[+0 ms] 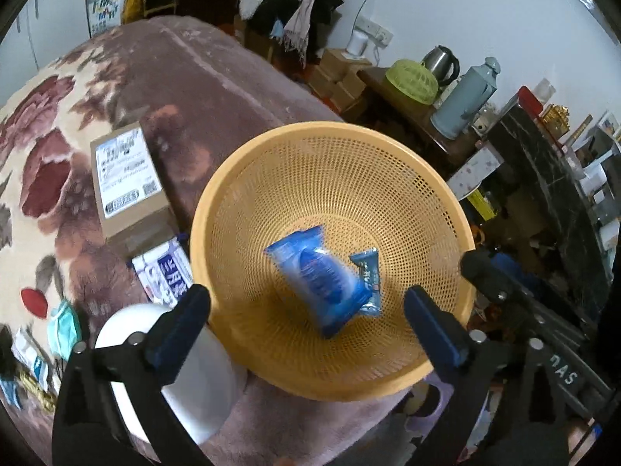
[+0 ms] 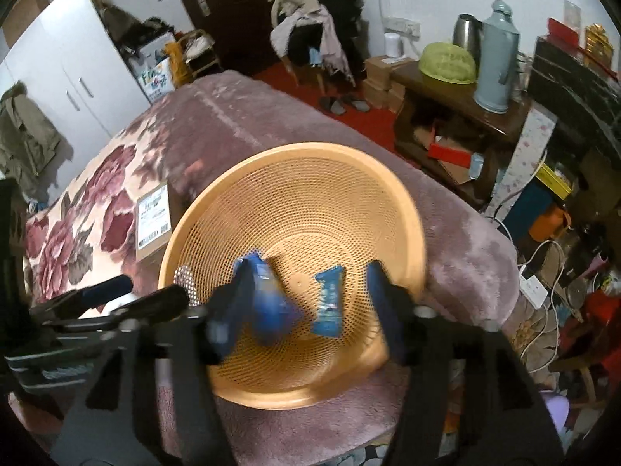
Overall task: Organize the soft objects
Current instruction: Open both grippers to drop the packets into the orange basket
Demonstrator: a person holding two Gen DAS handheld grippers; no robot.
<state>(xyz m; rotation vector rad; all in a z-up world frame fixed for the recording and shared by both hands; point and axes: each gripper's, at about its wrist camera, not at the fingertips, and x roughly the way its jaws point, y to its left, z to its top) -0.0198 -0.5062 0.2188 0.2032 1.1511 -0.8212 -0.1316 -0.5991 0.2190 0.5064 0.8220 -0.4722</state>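
An orange mesh basket (image 1: 240,178) (image 2: 217,194) sits on the bed's pink floral blanket (image 1: 186,77). Inside it lie a large blue wipes pack (image 1: 322,275) (image 2: 271,303) and, beside it, a small blue packet (image 1: 368,279) (image 2: 329,299). My left gripper (image 1: 308,303) hovers open over the basket's near side, its fingers well apart from the large pack. My right gripper (image 2: 310,275) is open above the basket; the small packet shows between its fingers without touching either pad. The picture is blurred there. The large pack lies by its left finger.
Left of the basket are a labelled cardboard box (image 1: 128,182), a tissue pack (image 1: 167,275), a white round object (image 1: 174,369) and a face mask (image 1: 64,330). Right of the bed stands a side table with a thermos (image 2: 496,58), kettle and green cover (image 2: 448,62).
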